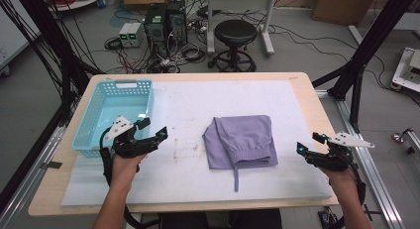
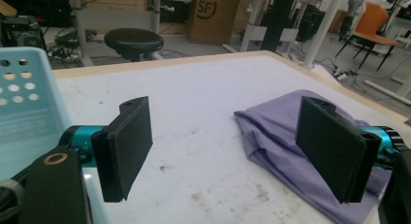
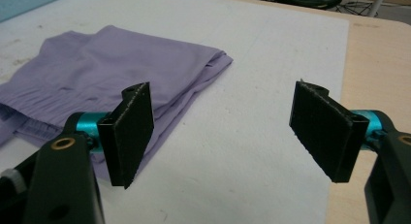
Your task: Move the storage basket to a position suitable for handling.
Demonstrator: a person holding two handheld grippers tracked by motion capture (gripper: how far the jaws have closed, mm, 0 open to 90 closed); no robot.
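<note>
folded purple shorts (image 1: pixel 241 141) lie between both spread, empty hand-held grippers, blue basket (image 1: pixel 94 121) left.

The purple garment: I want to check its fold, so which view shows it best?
The high view: the purple garment lies whole on the white mat, drawstring trailing toward the person. The left gripper view shows one end; the right gripper view shows its layered edge.

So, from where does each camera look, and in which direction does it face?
High view: above the person's side, looking forward and down on the table; both forearms, left tool and right tool show.
Left gripper view: on the left tool, looking across the table past the basket; its open jaws show.
Right gripper view: on the right tool, looking over the mat; its open jaws show.
All share the folded purple cloth.
</note>
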